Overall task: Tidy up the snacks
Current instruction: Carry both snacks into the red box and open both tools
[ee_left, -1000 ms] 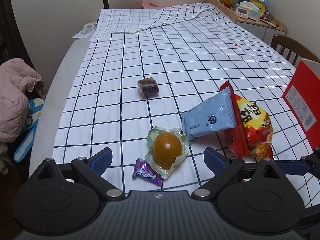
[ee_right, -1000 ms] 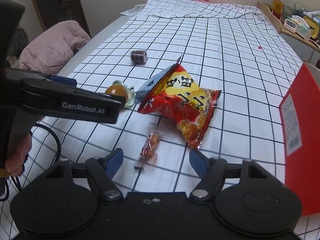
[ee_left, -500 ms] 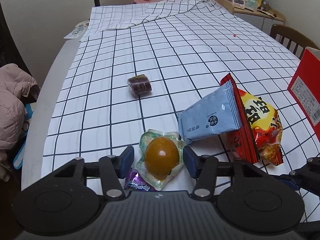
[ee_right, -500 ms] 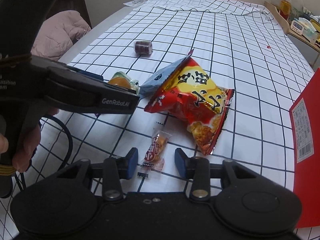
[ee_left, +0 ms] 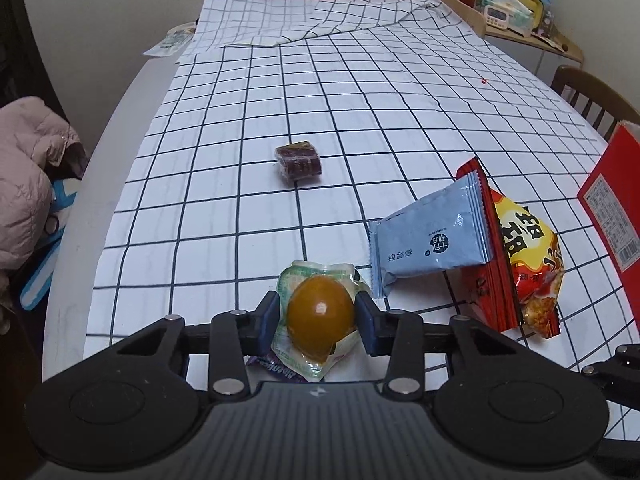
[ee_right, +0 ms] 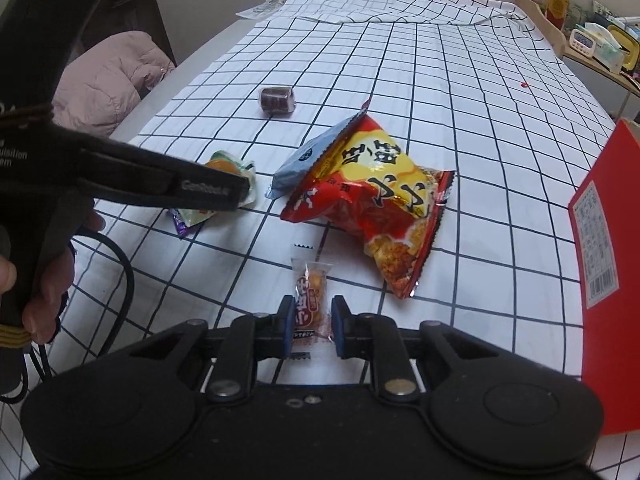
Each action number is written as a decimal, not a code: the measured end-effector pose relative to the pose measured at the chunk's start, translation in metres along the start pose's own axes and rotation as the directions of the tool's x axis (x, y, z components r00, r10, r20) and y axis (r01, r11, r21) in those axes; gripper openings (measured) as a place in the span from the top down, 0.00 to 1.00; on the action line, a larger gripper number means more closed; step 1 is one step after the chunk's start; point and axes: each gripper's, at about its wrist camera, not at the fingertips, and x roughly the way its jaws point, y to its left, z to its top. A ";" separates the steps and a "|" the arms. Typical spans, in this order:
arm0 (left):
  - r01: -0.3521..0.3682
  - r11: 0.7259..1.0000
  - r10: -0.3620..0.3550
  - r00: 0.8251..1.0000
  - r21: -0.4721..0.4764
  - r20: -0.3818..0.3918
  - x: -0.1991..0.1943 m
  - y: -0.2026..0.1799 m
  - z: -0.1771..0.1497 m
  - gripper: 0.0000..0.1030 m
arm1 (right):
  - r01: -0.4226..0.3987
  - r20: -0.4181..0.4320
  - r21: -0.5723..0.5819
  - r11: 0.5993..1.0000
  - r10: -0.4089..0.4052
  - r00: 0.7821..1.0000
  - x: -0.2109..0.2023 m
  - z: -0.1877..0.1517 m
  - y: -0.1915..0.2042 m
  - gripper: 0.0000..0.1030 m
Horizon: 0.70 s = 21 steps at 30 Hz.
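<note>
**Inspector:** State what each hand has.

**Operator:** My left gripper (ee_left: 316, 322) has the packed egg (ee_left: 320, 314) between its blue pads. The jaws are closing, and both pads touch the sides of the amber bulge. The pack lies near the table's near edge, partly over a purple candy (ee_left: 276, 370). My right gripper (ee_right: 311, 326) is clamped tight on the small clear-wrapped snack (ee_right: 311, 302). The pads pinch its lower half, and its top end sticks out ahead of the fingertips, flat on the checked cloth (ee_right: 460, 92).

**Inspector:** And around them?

**Operator:** Right of the egg, the pale blue packet (ee_left: 430, 240) leans on the red chip bag (ee_left: 520, 264), the two touching. The dark wrapped cake (ee_left: 298, 160) sits alone toward the middle of the table, well apart from the rest. A red box (ee_left: 612, 208) stands at the right edge.

**Inspector:** Differences between views?

**Operator:** Only the right view shows my left hand (ee_right: 40, 280) on its handle and the small snack. The left view alone shows the egg's grip from head on. In the right view the left gripper's arm hides most of the egg.
</note>
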 end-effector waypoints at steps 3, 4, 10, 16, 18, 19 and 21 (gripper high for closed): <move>0.003 1.000 -0.003 1.000 -0.030 -0.001 -0.010 0.003 -0.002 0.61 | -0.017 0.009 0.014 1.000 0.017 1.000 -0.011 -0.002 -0.001 0.83; 0.004 0.999 -0.004 1.000 -0.039 0.000 -0.015 0.004 -0.002 0.61 | -0.022 0.012 0.019 1.000 0.022 1.000 -0.015 -0.002 -0.001 0.83; 0.018 0.997 -0.017 1.000 -0.080 0.018 -0.046 0.009 -0.003 0.61 | -0.055 0.037 0.048 0.997 0.054 0.998 -0.043 -0.006 -0.007 0.83; 0.042 0.993 -0.038 0.999 -0.108 0.038 -0.080 0.006 -0.003 0.61 | -0.072 0.078 0.062 0.995 0.067 0.995 -0.075 -0.007 -0.015 0.83; 0.051 0.992 -0.046 0.998 -0.115 0.046 -0.091 0.002 -0.004 0.61 | -0.074 0.090 0.069 0.995 0.068 0.994 -0.086 -0.008 -0.018 0.83; 0.057 0.991 -0.052 0.997 -0.118 0.049 -0.097 0.000 -0.004 0.61 | -0.076 0.098 0.071 0.995 0.069 0.993 -0.092 -0.008 -0.020 0.83; 0.070 0.990 -0.064 0.997 -0.124 0.054 -0.107 -0.006 -0.004 0.61 | -0.076 0.112 0.072 0.995 0.068 0.991 -0.102 -0.009 -0.025 0.83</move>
